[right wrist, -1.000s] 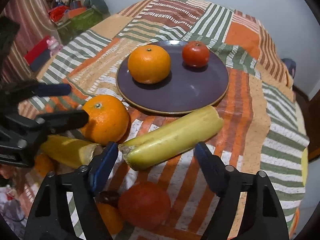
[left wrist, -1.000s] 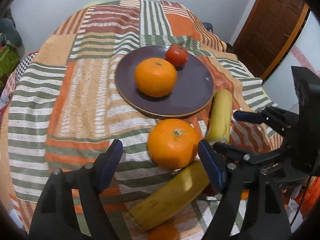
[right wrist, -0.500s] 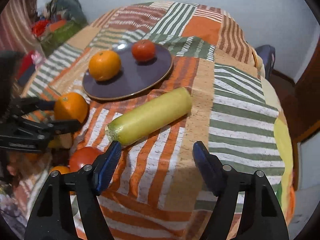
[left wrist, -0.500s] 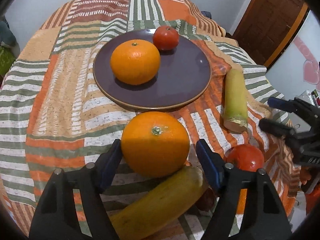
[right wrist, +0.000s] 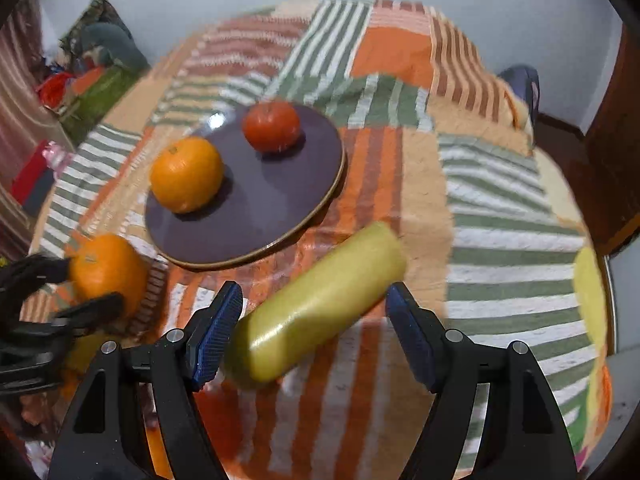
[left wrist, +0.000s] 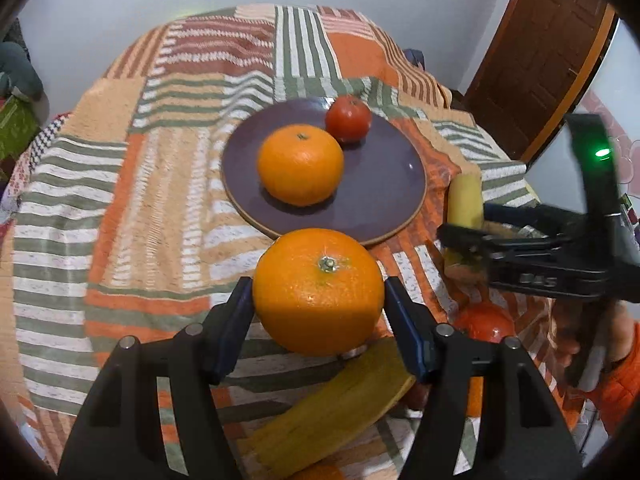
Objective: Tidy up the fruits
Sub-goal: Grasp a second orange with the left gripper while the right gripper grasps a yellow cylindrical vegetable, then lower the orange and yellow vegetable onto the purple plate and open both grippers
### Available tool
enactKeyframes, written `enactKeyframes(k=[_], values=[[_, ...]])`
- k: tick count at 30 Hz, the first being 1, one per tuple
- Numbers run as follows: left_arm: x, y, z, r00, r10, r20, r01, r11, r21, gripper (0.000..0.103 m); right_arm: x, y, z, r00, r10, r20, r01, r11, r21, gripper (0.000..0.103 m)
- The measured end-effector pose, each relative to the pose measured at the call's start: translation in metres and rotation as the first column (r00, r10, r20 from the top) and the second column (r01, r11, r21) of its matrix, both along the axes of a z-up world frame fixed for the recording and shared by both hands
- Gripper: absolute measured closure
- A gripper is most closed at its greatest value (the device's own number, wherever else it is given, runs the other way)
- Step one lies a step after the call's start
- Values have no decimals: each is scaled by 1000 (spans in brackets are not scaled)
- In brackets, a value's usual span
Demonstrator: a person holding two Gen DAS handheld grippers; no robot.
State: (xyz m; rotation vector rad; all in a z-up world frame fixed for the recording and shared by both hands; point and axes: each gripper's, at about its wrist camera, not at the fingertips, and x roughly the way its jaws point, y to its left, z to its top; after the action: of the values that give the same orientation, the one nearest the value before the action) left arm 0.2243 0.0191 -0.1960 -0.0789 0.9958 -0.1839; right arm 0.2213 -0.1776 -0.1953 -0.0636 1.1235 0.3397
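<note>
A purple plate (left wrist: 384, 200) on the striped cloth holds an orange (left wrist: 300, 164) and a red tomato (left wrist: 348, 119). My left gripper (left wrist: 319, 322) is shut on a second orange (left wrist: 318, 290), held just in front of the plate. A yellow banana (left wrist: 332, 404) lies below it. My right gripper (right wrist: 314, 322) is open around the near end of a yellow-green banana (right wrist: 320, 304) lying on the cloth right of the plate (right wrist: 256, 208). The right gripper also shows in the left wrist view (left wrist: 464, 228).
Another tomato (left wrist: 482, 322) and small orange fruit lie near the table's front edge. A wooden door (left wrist: 544, 48) stands at the right. Clutter (right wrist: 80, 80) sits beyond the table's left side. The cloth-covered table edge (right wrist: 588, 300) is close on the right.
My left gripper has closed onto the orange and raised it. My right gripper has moved in and now straddles the yellow-green banana's near end.
</note>
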Motion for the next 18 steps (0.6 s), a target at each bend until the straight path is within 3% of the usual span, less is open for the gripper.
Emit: enactKeyframes(k=[7, 12, 15, 18], values=[[-11, 12, 10, 1000, 16, 24, -16, 1000, 12, 38, 6, 1, -10, 999, 21, -42, -20, 1000, 17, 23], [-18, 18, 14, 999, 33, 36, -33, 999, 12, 38, -4, -8, 0, 996, 85, -40, -85, 996, -4, 52], [-20, 20, 16, 998, 38, 43, -38, 999, 13, 38, -14, -25, 4, 996, 79, -30, -80, 996, -27, 65], [-20, 23, 19, 998, 43, 53, -44, 999, 12, 38, -24, -42, 7, 997, 70, -18, -71, 997, -37, 69]])
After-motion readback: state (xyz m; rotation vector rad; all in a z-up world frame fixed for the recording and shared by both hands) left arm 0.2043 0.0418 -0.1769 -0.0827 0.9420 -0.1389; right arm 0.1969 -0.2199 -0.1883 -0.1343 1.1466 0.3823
